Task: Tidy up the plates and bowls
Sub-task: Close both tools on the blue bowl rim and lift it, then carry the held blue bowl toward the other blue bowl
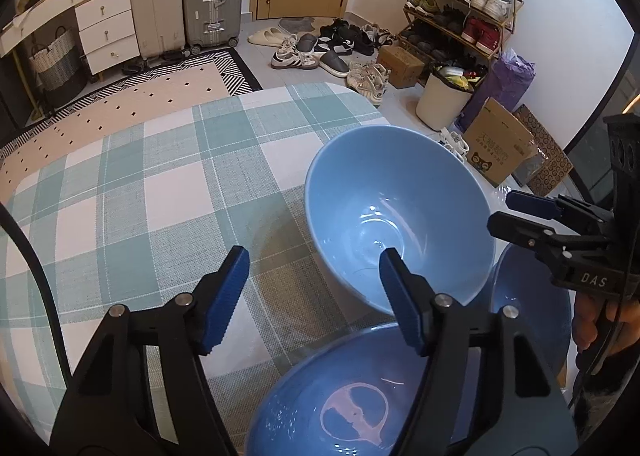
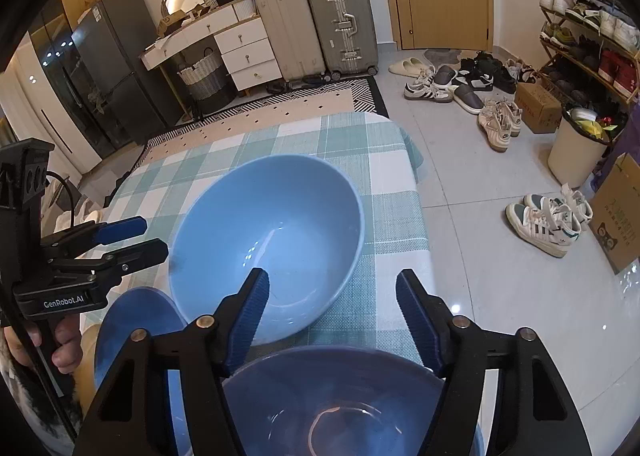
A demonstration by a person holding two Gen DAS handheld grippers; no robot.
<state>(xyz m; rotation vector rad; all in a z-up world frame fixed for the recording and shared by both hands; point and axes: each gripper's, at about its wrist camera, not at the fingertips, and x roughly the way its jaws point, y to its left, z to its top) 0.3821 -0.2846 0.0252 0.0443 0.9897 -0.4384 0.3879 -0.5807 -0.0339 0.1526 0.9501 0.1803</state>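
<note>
Bowl [image 1: 396,215]: light blue, glossy, sitting empty on the checked table [image 1: 140,195].
Left gripper [image 1: 314,296]: standing open, holding nothing.
Right gripper [image 2: 332,312]: standing open, holding nothing.

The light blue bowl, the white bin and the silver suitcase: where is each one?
Light blue bowl [image 2: 276,240]: right wrist view, on its inner wall.
White bin [image 1: 440,101]: left wrist view, on its outer side.
Silver suitcase [image 2: 344,19]: right wrist view, on its ribbed front.

Even bright indoor light; glare streaks inside pale blue bowl [image 1: 396,215] and on floor tiles [image 2: 500,296]; strong fisheye bending, dark vignette at corners; focus sharp.
</note>
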